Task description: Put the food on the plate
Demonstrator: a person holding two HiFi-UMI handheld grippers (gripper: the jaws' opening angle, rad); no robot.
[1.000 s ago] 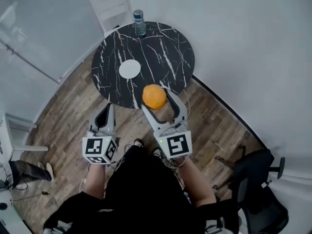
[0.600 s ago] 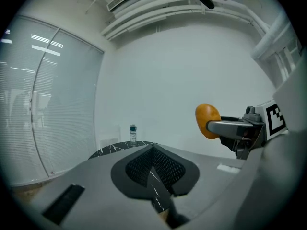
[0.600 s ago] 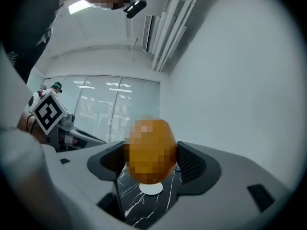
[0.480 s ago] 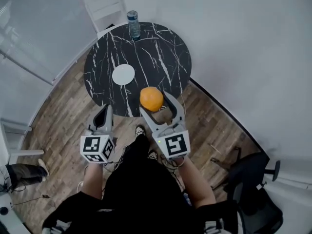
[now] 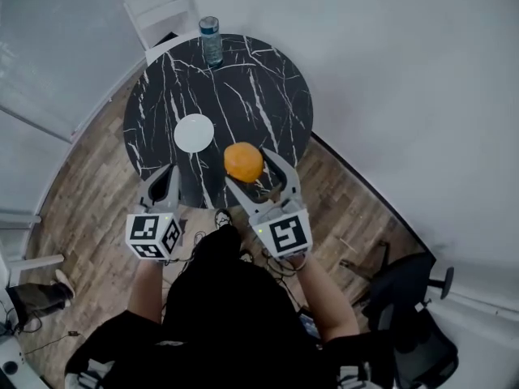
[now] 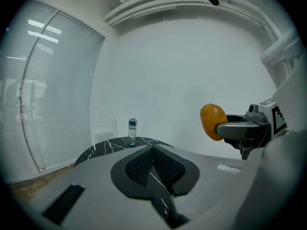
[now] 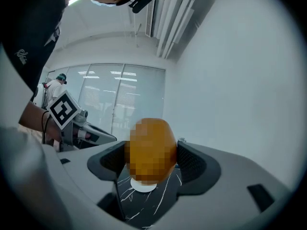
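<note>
A round orange food item is clamped between the jaws of my right gripper, held in the air over the near edge of the black marble table. The small white plate lies on the table, just left of and beyond the food. In the right gripper view the food fills the gap between the jaws, with the plate showing below it. My left gripper hangs shut and empty at the table's near left edge; its view shows the food off to the right.
A water bottle stands at the table's far edge, with a white chair behind it. A black office chair is at the lower right. Glass partitions run along the left over a wooden floor. A white wall curves behind the table.
The table, plate and bottle have slid left and nearer in the head view as both grippers came closer to the table. The right gripper still holds the orange food.
</note>
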